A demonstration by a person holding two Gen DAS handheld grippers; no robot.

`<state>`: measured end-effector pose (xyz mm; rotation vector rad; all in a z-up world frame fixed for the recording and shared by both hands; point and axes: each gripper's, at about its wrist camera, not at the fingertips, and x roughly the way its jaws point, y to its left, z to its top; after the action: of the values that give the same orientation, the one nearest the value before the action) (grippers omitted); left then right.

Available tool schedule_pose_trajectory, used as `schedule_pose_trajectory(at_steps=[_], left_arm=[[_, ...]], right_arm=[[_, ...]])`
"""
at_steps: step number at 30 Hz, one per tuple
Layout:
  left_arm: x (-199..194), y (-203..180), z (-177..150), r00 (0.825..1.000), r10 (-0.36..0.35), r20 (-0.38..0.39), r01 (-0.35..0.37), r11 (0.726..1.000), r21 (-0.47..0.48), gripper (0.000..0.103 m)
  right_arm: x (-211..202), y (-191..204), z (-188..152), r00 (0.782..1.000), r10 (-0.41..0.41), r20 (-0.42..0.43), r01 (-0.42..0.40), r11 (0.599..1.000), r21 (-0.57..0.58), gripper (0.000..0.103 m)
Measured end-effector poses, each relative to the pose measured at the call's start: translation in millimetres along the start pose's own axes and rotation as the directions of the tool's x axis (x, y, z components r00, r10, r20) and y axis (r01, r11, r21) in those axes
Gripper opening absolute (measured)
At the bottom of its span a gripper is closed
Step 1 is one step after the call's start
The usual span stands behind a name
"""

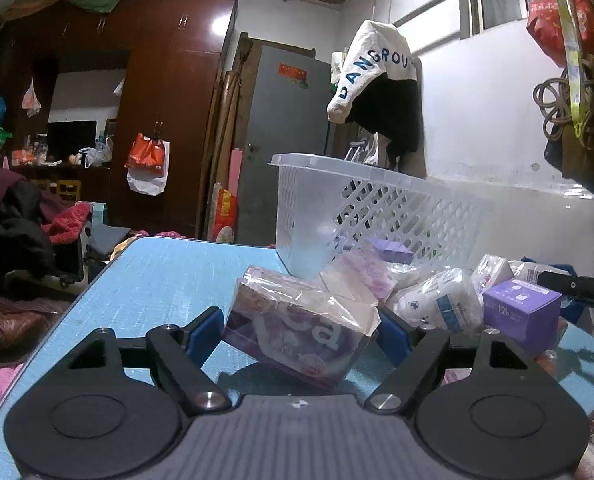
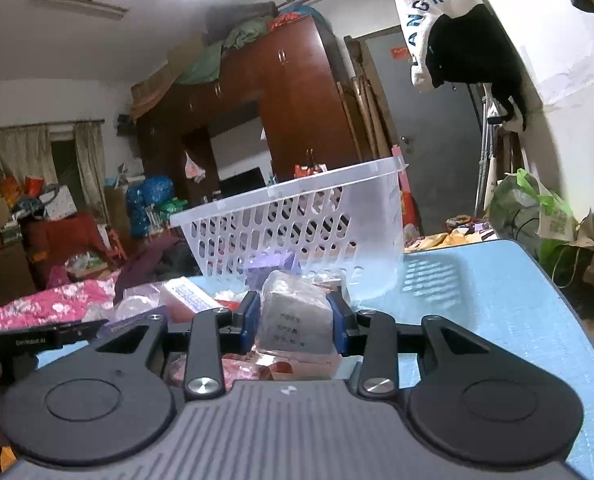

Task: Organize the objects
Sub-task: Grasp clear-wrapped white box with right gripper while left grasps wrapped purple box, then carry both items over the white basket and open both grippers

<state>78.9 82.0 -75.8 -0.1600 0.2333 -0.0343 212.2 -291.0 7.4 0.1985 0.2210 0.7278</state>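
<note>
On the blue table (image 1: 165, 280), a purple packet in clear wrap (image 1: 297, 332) lies tilted between the fingers of my left gripper (image 1: 297, 334), which is open around it, with a gap on the left side. A white slotted plastic basket (image 1: 361, 208) stands behind the pile. My right gripper (image 2: 295, 316) is shut on a grey wrapped packet (image 2: 295, 320), just in front of the basket (image 2: 297, 220). A purple box (image 2: 271, 262) shows inside the basket.
Beside the left packet lie a pink packet (image 1: 361, 276), a white wrapped roll (image 1: 441, 300) and a purple box (image 1: 521, 308). The right gripper's body (image 1: 581, 284) shows at the right edge of the left view. Pink packets (image 2: 189, 296) lie left of my right gripper.
</note>
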Motion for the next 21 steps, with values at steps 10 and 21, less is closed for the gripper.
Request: schedule_pose_trajectory(at_steps=[10, 21], left_arm=[[-31, 1, 29, 0.982, -0.065, 0.177, 0.079, 0.994, -0.074, 0.084], [107, -65, 183, 0.989, -0.148, 0.009, 0.148, 0.989, 0.006, 0.084]], right_arm=[[-9, 3, 22, 0.998, 0.034, 0.058, -0.035, 0.999, 0.006, 0.040], [87, 30, 150, 1.000, -0.002, 0.022, 0.006, 0.985, -0.171, 0.040]])
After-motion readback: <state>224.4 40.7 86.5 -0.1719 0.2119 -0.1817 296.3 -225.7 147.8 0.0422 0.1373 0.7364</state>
